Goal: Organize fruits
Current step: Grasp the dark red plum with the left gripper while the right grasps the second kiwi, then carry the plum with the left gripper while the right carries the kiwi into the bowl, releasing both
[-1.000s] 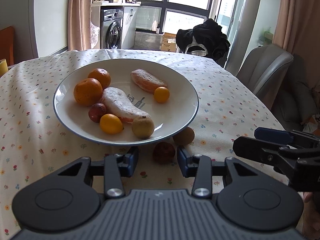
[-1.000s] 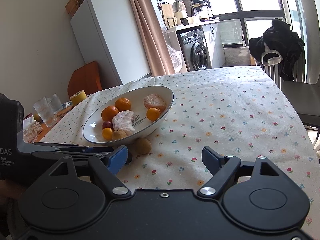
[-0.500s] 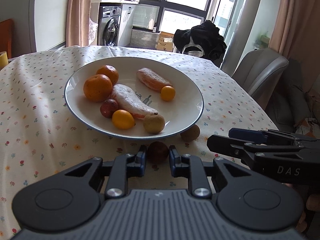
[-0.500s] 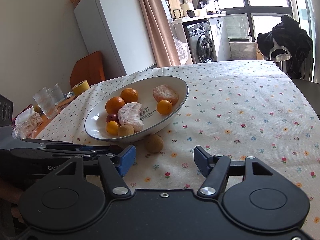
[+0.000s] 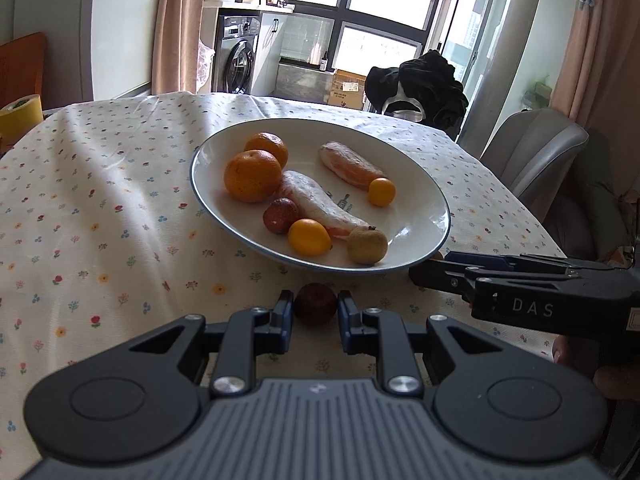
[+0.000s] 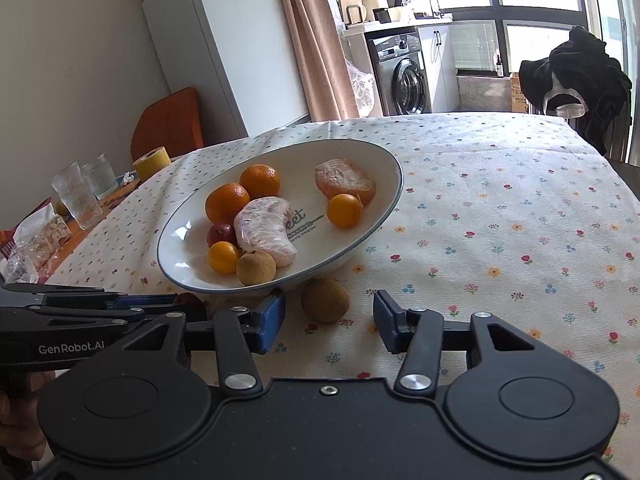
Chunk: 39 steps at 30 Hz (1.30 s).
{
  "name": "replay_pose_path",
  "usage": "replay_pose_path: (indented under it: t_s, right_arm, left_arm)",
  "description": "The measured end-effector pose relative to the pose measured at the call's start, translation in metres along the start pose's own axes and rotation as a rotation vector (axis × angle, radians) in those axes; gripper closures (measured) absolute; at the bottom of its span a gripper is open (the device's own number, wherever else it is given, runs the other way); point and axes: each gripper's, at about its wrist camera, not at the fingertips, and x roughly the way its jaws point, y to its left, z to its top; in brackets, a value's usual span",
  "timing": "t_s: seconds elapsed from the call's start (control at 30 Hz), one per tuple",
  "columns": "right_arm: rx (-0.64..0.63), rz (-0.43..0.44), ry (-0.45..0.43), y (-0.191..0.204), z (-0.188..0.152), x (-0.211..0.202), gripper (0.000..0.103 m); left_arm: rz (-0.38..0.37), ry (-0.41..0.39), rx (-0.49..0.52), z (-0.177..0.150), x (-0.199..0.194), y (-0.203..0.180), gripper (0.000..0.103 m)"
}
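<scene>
Left wrist view: the left tool is seen nearly closed about a dark red fruit, which rests on the worktop at 6 o'clock of the plate. Firm contact by the pads cannot be confirmed. The plate is loaded with oranges, peeled segments and small fruits. The step in hand is judged to be the grasp of this fruit; a lift over the near rim is called for next.

Right wrist view: the right tool is held wide open and empty, with a brown fruit set between its fingers, untouched, on the worktop just beside the plate's rim at 5 o'clock. Closing, then lifting, is judged necessary.
</scene>
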Motion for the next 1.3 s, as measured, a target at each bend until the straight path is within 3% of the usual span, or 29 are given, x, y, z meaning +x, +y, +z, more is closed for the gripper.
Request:
replay_pose_path:
  t_s: [0.1, 0.77, 1.3]
  right_arm:
    - [-0.04, -0.032, 0.0, 0.005, 0.002, 0.003, 0.077]
    - [-0.042, -0.052, -0.06, 0.016, 0.01, -0.034, 0.078]
    - [-0.065, -0.035, -0.103, 0.027, 0.027, -0.044, 0.078]
  left_arm:
    - [0.009, -0.003, -0.017, 0.001, 0.001, 0.007, 0.081]
    - [-0.004, -0.097, -0.05, 0.003, -0.04, 0.018, 0.081]
    - [-0.006, -0.163, -0.043, 0.024, -0.054, 0.015, 0.081]
